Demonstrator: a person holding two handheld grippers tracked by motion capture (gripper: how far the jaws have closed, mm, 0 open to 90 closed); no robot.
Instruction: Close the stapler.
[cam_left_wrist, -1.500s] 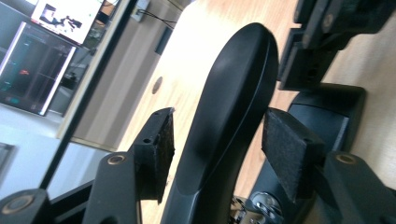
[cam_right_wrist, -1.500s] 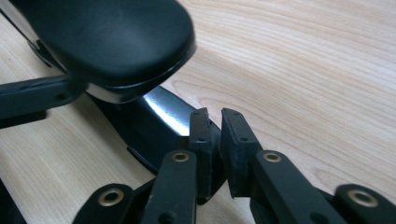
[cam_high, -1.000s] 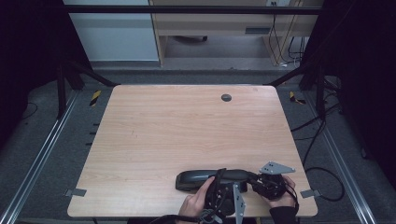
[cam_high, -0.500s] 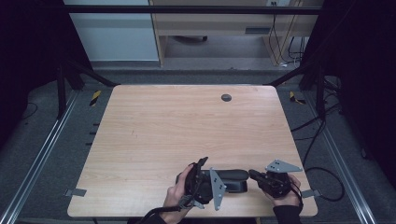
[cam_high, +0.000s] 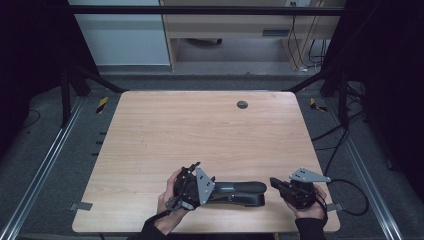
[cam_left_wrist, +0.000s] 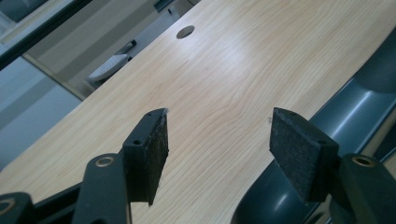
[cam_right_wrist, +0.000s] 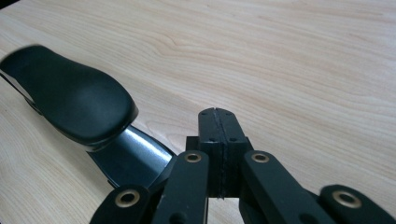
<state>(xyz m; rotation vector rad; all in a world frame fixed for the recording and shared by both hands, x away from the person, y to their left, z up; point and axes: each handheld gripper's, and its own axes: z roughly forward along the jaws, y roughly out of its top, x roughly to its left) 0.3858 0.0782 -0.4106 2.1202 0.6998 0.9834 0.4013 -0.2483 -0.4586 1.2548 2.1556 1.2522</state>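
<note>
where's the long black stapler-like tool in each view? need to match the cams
High view: the black tool lies near the table's front edge, between the two grippers.
Left gripper view: its grey-black body runs along the right edge, beside the right pad.
Right gripper view: its rounded black end sits at left, just left of the shut jaws.
Shared landmark: the round hole in the table, also at top in the left gripper view.

Lab or test room, I judge. My bench: bare wooden table (cam_high: 200, 135) with cable hole (cam_high: 242, 104), boxed by black frame (cam_high: 200, 10) at top of frame. Floor rails (cam_high: 45, 165) at left, hazard tape (cam_high: 101, 104) upper left, cables (cam_high: 305, 45) upper right.
</note>
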